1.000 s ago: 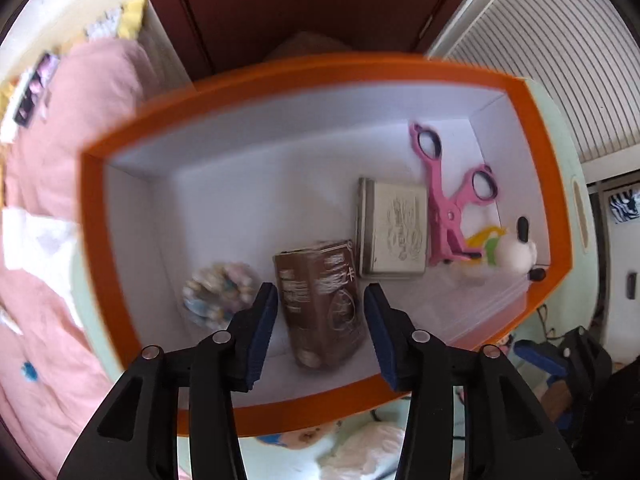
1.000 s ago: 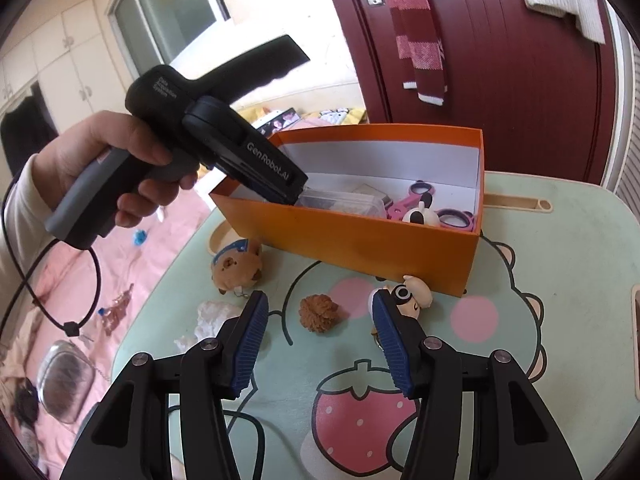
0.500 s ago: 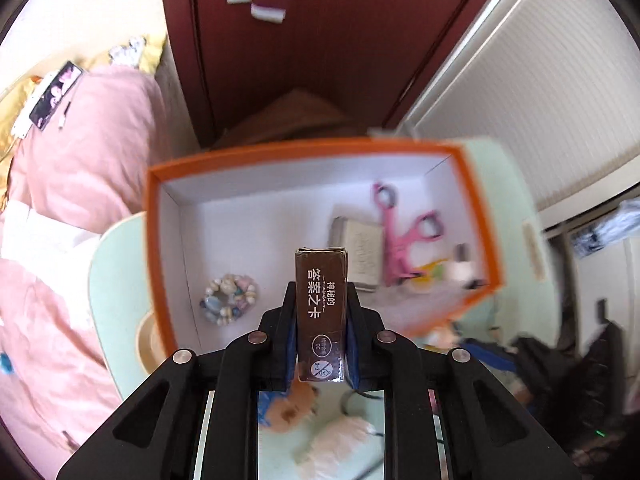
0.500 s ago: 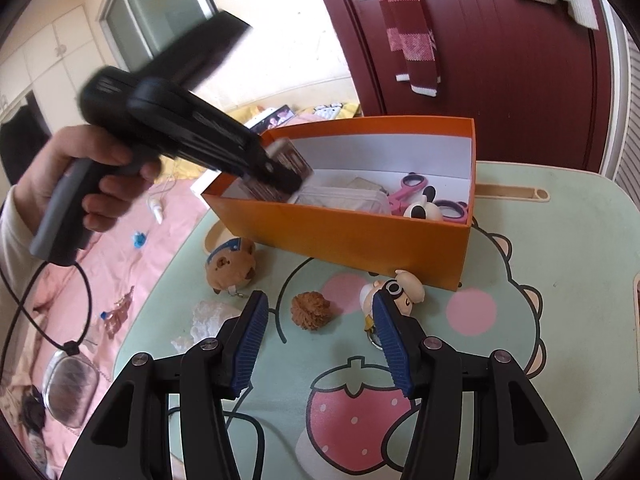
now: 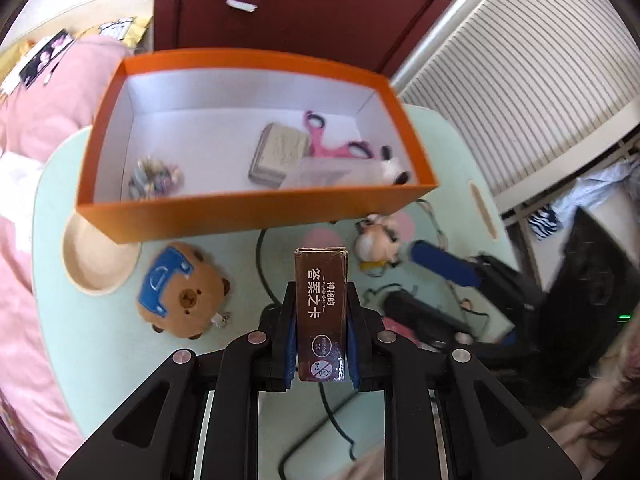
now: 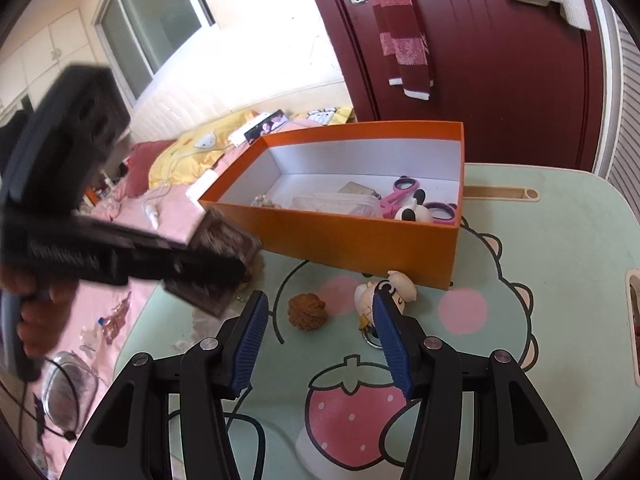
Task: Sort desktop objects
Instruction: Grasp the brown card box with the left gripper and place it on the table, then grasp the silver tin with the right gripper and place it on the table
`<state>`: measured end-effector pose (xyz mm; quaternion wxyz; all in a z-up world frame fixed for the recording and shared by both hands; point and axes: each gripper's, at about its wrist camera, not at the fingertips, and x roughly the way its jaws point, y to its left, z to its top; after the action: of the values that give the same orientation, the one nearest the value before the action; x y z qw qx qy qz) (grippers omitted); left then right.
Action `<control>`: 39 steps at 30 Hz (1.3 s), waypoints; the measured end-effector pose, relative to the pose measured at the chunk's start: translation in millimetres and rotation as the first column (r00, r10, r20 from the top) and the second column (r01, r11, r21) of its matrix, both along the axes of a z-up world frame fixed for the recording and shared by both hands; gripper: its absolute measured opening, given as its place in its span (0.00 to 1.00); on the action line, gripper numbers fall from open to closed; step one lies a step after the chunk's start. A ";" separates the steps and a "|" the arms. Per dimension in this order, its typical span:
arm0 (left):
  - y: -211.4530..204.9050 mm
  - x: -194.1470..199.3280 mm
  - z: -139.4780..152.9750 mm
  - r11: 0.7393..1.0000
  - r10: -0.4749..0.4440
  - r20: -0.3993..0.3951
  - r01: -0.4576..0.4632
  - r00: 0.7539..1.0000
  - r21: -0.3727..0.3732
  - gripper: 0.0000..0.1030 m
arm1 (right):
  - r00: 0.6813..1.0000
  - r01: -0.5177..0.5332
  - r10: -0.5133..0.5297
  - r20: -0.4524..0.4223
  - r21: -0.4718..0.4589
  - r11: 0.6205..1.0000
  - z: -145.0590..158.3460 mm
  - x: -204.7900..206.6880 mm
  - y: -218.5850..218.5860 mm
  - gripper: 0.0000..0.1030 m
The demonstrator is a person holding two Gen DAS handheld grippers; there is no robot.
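My left gripper [image 5: 320, 312] is shut on a brown card box [image 5: 321, 312] with white characters and holds it above the table, in front of the orange box [image 5: 256, 216]. It shows blurred in the right wrist view [image 6: 218, 264]. The orange box [image 6: 360, 240] holds pink scissors [image 5: 332, 146], a tin [image 5: 278, 154], a clear case [image 5: 332, 172], a bead bracelet [image 5: 154, 174] and a panda toy [image 6: 414, 212]. My right gripper [image 6: 320, 332] is open and empty above the table, near a brown walnut [image 6: 307, 312] and a small figurine [image 6: 384, 292].
A bear plush [image 5: 182, 292] with a blue car lies on the mint table [image 6: 560, 264] before the orange box. A round wooden recess [image 5: 94, 260] is at the table's left. A pink bed [image 5: 24, 120] lies left; a dark red door [image 6: 480, 60] is behind.
My left gripper closed on the brown card box inside the orange box, lifted it out and drew back toward the table's near side. My right gripper stayed open and almost still.
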<state>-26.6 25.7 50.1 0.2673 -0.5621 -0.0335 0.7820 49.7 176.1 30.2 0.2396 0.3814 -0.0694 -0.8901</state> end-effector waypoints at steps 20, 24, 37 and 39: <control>-32.7 6.7 0.0 0.955 0.276 -0.229 -0.239 0.933 0.178 0.72 | 0.999 0.050 -0.050 -0.010 0.062 0.997 15.5 -3.7 5.8 0.52; -47.4 17.2 4.1 0.932 0.342 -0.322 -0.274 0.883 0.236 0.72 | 0.999 0.051 -0.051 -0.014 0.030 0.998 36.2 -16.8 10.2 0.52; -53.0 25.6 -7.8 0.942 0.330 -0.464 -0.259 0.822 0.212 0.73 | 0.949 -0.212 0.129 0.287 0.279 0.937 54.8 -114.1 -42.7 0.52; -55.8 27.5 -8.2 0.940 0.332 -0.450 -0.251 0.829 0.231 0.73 | 0.936 -0.255 0.155 0.317 0.303 0.918 47.5 -118.4 -50.7 0.52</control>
<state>0.9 -30.1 41.9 0.1892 -0.3140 -0.1149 0.9232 -68.7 125.5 77.7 0.2504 0.5469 0.0916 -0.7936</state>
